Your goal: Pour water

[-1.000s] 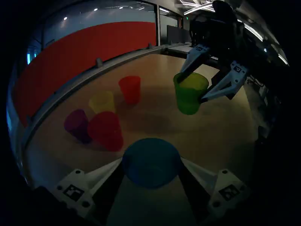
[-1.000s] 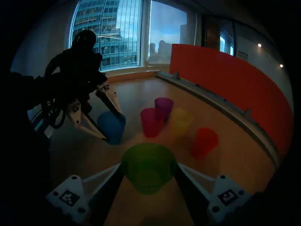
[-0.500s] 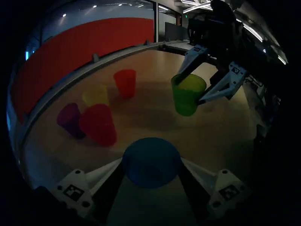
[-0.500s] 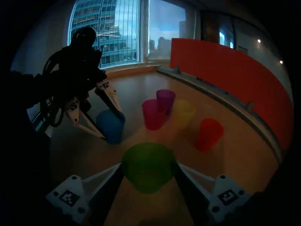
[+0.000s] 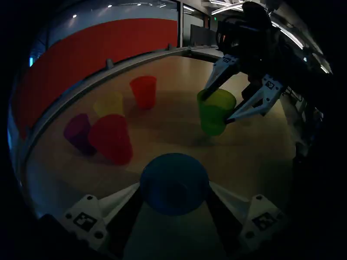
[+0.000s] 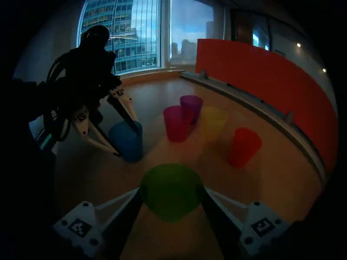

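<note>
Left gripper (image 5: 174, 187): narrowed onto blue cup (image 5: 173, 177).
Right gripper (image 6: 171, 193): narrowed onto green cup (image 6: 171, 186).
Table (image 5: 169, 128): wood; red cup (image 5: 143, 91) upright near three others.
Room: red partition (image 5: 86, 47), tall windows (image 6: 126, 37).

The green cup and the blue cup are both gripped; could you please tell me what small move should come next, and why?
Probably bring the green cup, in the right hand-held gripper, closer to the blue cup in the left hand-held gripper: both are upright and apart, so tilting now might miss.
</note>
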